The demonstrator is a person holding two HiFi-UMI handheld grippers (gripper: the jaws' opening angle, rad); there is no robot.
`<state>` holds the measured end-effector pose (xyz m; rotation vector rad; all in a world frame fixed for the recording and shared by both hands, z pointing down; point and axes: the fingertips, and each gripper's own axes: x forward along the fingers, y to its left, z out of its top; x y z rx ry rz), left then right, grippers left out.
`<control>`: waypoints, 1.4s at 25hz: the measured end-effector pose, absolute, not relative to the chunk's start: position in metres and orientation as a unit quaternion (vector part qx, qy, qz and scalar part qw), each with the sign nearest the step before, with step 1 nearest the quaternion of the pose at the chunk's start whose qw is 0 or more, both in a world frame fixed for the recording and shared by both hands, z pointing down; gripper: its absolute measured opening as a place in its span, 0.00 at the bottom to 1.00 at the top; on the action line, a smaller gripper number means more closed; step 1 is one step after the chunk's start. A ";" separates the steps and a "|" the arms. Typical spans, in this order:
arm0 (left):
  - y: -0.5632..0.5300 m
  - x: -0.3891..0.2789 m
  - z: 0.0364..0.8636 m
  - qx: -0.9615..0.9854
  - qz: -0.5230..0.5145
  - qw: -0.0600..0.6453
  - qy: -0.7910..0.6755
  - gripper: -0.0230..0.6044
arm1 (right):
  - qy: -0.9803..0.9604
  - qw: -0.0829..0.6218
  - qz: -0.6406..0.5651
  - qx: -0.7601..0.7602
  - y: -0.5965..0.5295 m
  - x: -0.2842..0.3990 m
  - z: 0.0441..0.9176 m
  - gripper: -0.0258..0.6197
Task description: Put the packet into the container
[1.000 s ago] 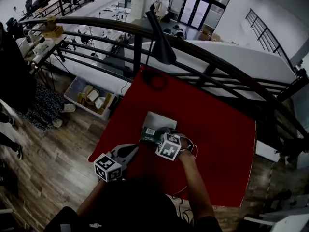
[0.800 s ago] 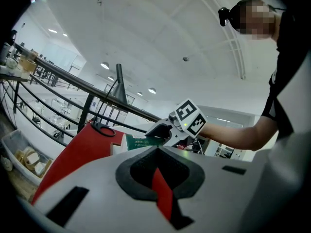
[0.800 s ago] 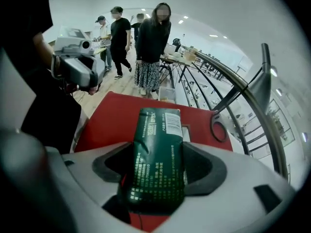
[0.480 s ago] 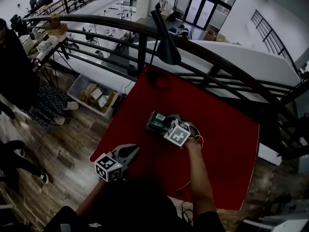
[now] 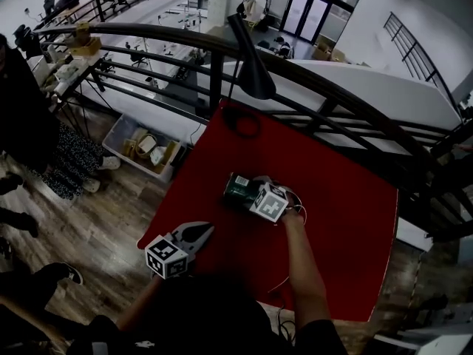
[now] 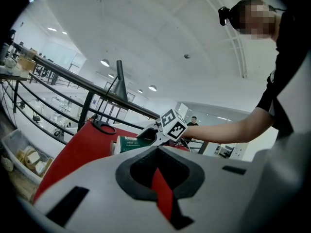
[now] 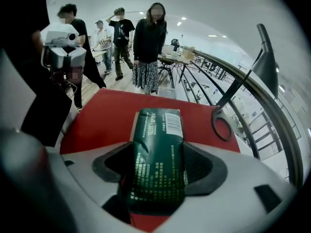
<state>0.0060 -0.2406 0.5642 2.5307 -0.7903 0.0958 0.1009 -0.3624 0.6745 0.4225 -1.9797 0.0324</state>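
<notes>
**A:** What is looking different from a second ago, biggest things first?

**B:** The red table (image 5: 332, 183) is sitting where it was. So are the dark curved railing (image 5: 325, 87) behind it and the black lamp (image 5: 251, 72).

**A:** And the tools?

**B:** The right gripper (image 5: 247, 191) is reaching further out across the table than before, nearer the lamp's ring-shaped foot (image 5: 242, 123). The left gripper (image 5: 207, 230) is staying put by the table's near corner.

**A:** Anything smaller?

**B:** A second ago the pale container was showing plainly beyond the packet. Now only a thin edge of the container (image 6: 114, 145) is peeking out beside it.

**A:** How are the fingers standing?

**B:** The right gripper's jaws are standing wide and pressing on both long sides of the packet (image 7: 158, 154). The left gripper's jaws are meeting at the tips, with nothing between them.

**A:** So where is the packet?

**B:** It is hanging in that right grip, over the container. I cannot tell whether it is touching it.

**A:** Surfaces and shapes?

**B:** The table is looking smooth and matte, and the railing is made of round bars. The lamp shade is tapering to a cone. The gripper shells are showing pale and smooth, with dark pads. The packet is an oblong in dark green, its wrapper glossy and creasing, with a white barcode patch at its far end.
</notes>
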 end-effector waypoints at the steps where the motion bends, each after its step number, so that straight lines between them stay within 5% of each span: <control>1: -0.241 0.006 0.566 0.926 0.036 0.242 -0.288 0.05 | -0.829 0.531 0.012 0.174 -0.364 0.100 0.678 0.57; 20: -0.243 0.006 0.557 0.923 0.001 0.266 -0.279 0.05 | -0.848 0.478 0.048 0.223 -0.375 0.097 0.675 0.58; 29: -0.248 0.004 0.548 0.926 0.000 0.251 -0.283 0.05 | -0.904 0.295 0.078 0.301 -0.355 0.090 0.607 0.57; 35: -0.251 0.003 0.534 0.931 -0.016 0.236 -0.280 0.05 | -0.919 0.187 0.065 0.342 -0.317 0.081 0.550 0.33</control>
